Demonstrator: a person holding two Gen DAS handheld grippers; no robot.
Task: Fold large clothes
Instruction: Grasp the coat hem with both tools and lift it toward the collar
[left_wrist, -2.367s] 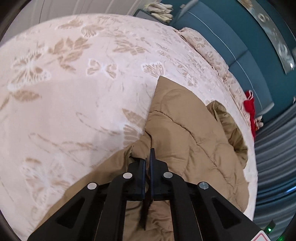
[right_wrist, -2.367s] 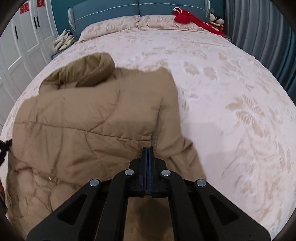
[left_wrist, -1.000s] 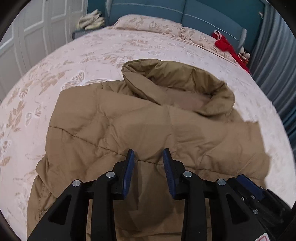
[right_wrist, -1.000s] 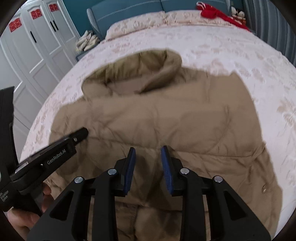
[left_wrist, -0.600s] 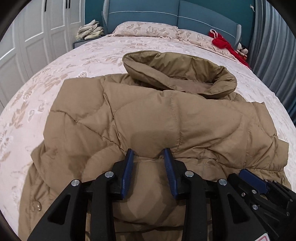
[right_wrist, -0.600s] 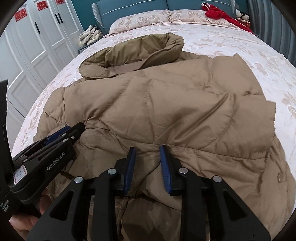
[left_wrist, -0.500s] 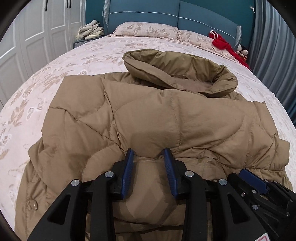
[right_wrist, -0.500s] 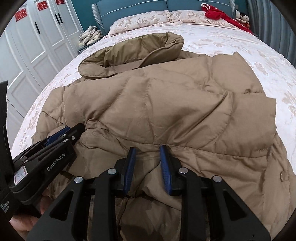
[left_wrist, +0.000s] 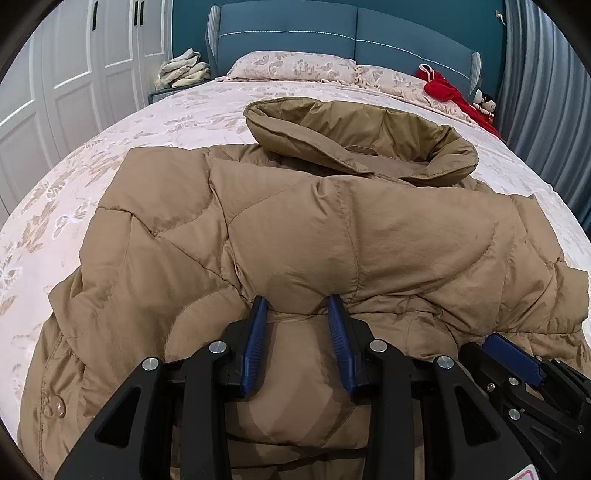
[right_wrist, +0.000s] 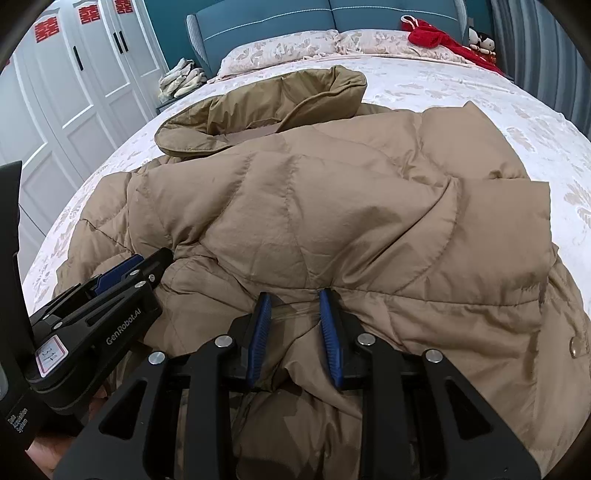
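Over the near fold, left gripper (left_wrist: 297, 306): its blue-padded jaws are standing apart, released, straddling a puffed ridge of cloth without pinching it
Right gripper (right_wrist: 291, 301): it is likewise hanging released, jaws spread either side of a crease, the cloth between them lying loose
Grippers to each other: the right gripper is showing at 4 o'clock in the left wrist view, and the left at 8 o'clock in the right wrist view; they are sitting just beside one another at the near edge
Why so placed: my judgement is that both are lining up on the near edge, ready to take hold there and carry it toward the collar
Coat (left_wrist: 332, 229): a tan quilted puffer coat is lying across the bed, filling the centre of both views, its side parts seemingly turned in over the body
Collar (left_wrist: 362, 140): it is standing up at 12 o'clock from the left gripper, on the far end of the coat
Snap button (left_wrist: 55, 408): it is glinting at 8 o'clock on the coat's left edge
Bed (left_wrist: 147, 122): its pale floral cover is bearing the coat, with pillows (left_wrist: 295, 66) against the blue headboard (left_wrist: 288, 22)
Red cloth (left_wrist: 443, 88): it is lying at 1 o'clock, well apart from the coat
Containers: none is showing; the white wardrobe doors (right_wrist: 74, 74) at 10 o'clock are shut, contents hidden
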